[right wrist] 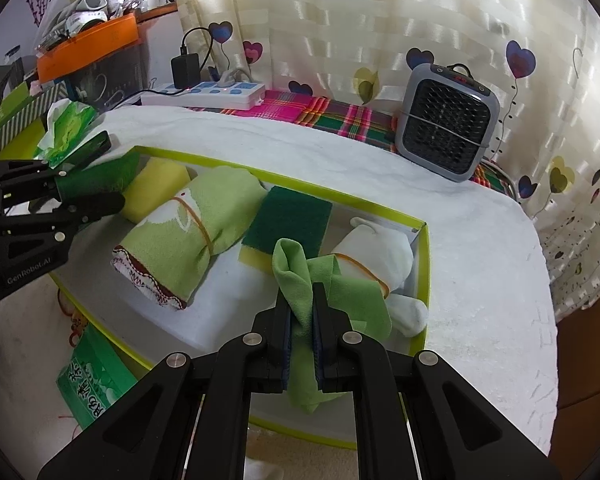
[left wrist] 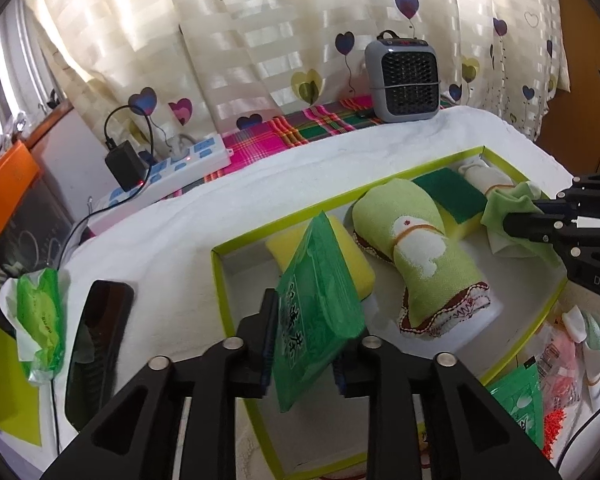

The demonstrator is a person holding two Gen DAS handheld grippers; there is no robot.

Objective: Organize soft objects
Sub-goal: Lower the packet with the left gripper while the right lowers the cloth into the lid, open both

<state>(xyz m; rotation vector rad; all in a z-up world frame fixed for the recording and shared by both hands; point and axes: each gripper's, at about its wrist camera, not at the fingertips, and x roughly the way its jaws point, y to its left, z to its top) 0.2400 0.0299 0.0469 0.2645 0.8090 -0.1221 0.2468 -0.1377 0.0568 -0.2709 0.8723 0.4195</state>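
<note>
A shallow lime-rimmed box lies on a white towel. In it are a yellow sponge, a rolled green towel, a green scouring sponge and a white rolled cloth. My left gripper hovers over the box's near left end. A green tissue pack stands tilted between its jaws, leaning on the left pad with a gap at the right pad. My right gripper is shut on a light green cloth over the box's right end, beside the white rolled cloth.
A black phone and an opened tissue pack lie left of the box. A power strip and a grey heater stand at the back by the curtain. Another green pack and small packets lie near the box's front right.
</note>
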